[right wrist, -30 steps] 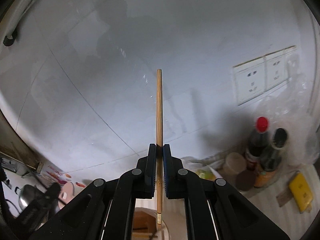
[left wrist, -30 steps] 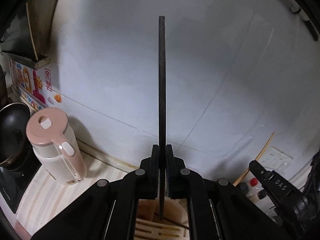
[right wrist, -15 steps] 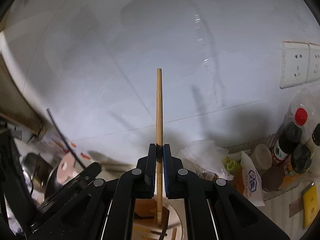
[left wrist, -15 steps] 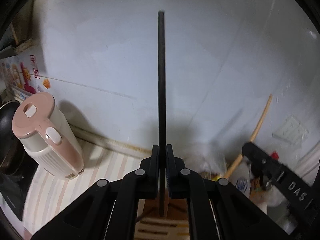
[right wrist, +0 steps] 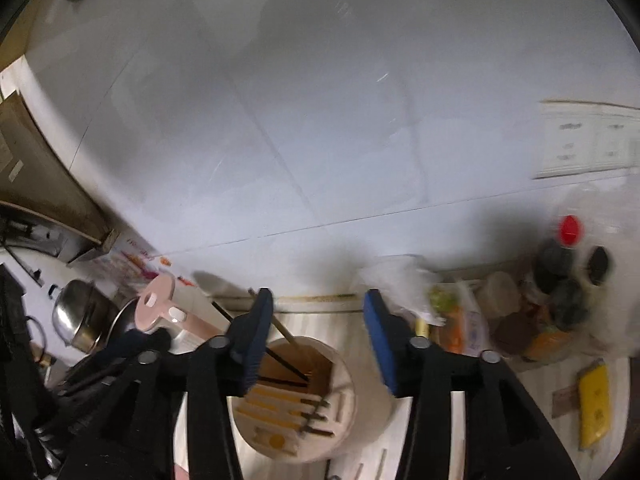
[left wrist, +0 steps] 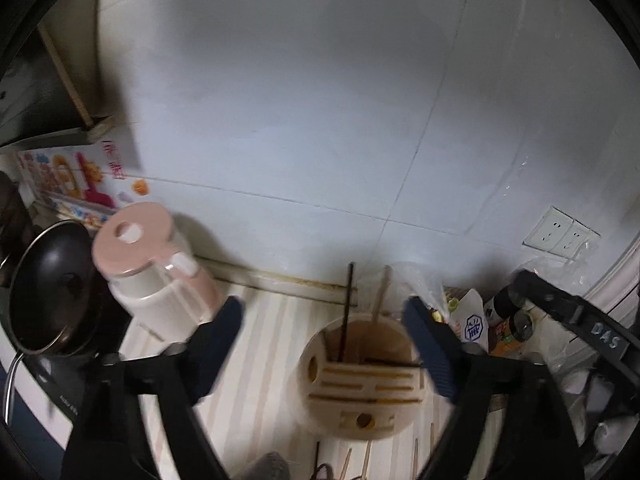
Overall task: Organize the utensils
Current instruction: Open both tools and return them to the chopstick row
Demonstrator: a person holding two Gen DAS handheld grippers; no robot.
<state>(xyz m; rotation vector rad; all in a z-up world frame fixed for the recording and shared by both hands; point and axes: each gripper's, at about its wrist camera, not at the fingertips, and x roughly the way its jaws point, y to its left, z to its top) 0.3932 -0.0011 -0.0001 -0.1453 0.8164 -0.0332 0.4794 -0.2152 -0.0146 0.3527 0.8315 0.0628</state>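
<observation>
Holder, round and beige, stood on the striped counter with two chopsticks in its open rear compartment: one black chopstick and one wooden chopstick, both leaning against the rim. The left gripper had just opened wide, its jaws empty either side of the holder. The right gripper had just opened partway, gripping nothing. Several more chopsticks lay loose in front.

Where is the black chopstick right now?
In the left wrist view the black chopstick stands in the round utensil holder, left of the wooden chopstick, free of the open left gripper.
</observation>
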